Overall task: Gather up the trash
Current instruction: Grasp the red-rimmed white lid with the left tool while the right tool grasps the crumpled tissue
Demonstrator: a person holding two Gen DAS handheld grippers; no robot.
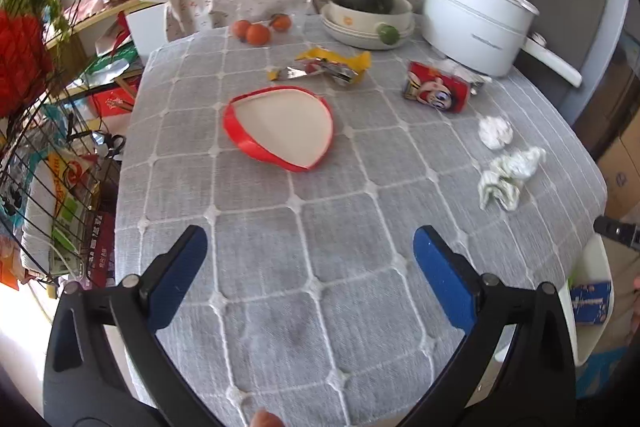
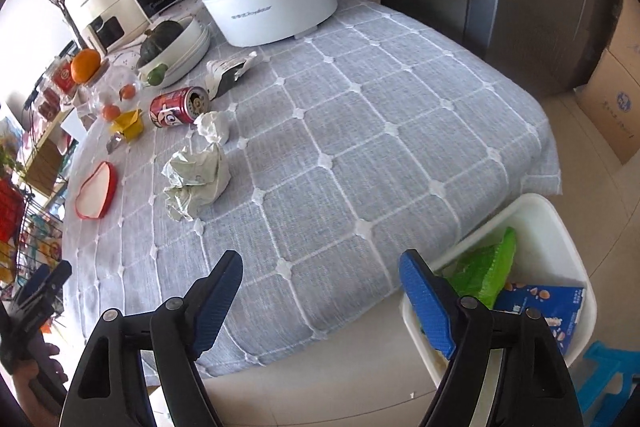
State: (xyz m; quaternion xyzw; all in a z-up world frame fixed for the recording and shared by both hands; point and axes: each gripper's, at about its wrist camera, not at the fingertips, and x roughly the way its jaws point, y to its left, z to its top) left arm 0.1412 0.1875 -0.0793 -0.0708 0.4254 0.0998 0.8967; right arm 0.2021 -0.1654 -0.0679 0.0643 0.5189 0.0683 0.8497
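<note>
Two items (green bag, blue box) are already held in the bin (image 2: 560, 227) beside the counter (image 2: 360, 147). Tissues (image 2: 196, 179), can (image 2: 178, 107), wrappers (image 1: 332, 65) and lid (image 1: 280, 125) remain uncollected. Left gripper (image 1: 310, 259) and right gripper (image 2: 320, 279): jaws wide apart, nothing held.

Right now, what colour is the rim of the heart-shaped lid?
Red, around a white inside; the heart-shaped lid shows best in the left wrist view.

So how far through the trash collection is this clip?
Partly done: the white bin beside the table already holds a green plastic bag and a blue carton. Nothing is in hand; the left tool and right tool are both open and empty. Left on the grey tablecloth: two crumpled tissues, red can, yellow wrapper, torn packet, red-rimmed lid.
</note>
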